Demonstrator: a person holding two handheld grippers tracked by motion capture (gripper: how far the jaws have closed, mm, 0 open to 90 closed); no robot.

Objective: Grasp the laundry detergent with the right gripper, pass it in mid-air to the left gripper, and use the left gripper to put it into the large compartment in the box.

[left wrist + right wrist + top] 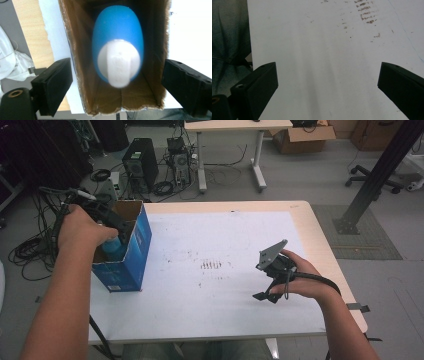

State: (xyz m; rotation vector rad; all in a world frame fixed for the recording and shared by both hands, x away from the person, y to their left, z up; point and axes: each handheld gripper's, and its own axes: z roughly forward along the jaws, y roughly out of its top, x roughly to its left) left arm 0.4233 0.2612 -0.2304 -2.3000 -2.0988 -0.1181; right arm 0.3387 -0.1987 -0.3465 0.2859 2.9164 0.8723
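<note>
An open blue cardboard box stands at the table's left edge. Inside it stands a blue bottle with a white cap. My left gripper hovers over the box's open top. In the left gripper view the bottle and its cap rise between the brown inner walls of the box. The left gripper is open, its jaws spread wider than the box and touching nothing. My right gripper rests low over the white sheet at the right, and the right gripper is open with nothing between its jaws.
A white sheet with brown smudges covers the wooden table. Behind the table, on the floor, are a computer tower, tangled cables, a second desk and a cardboard box. A black post stands at the right.
</note>
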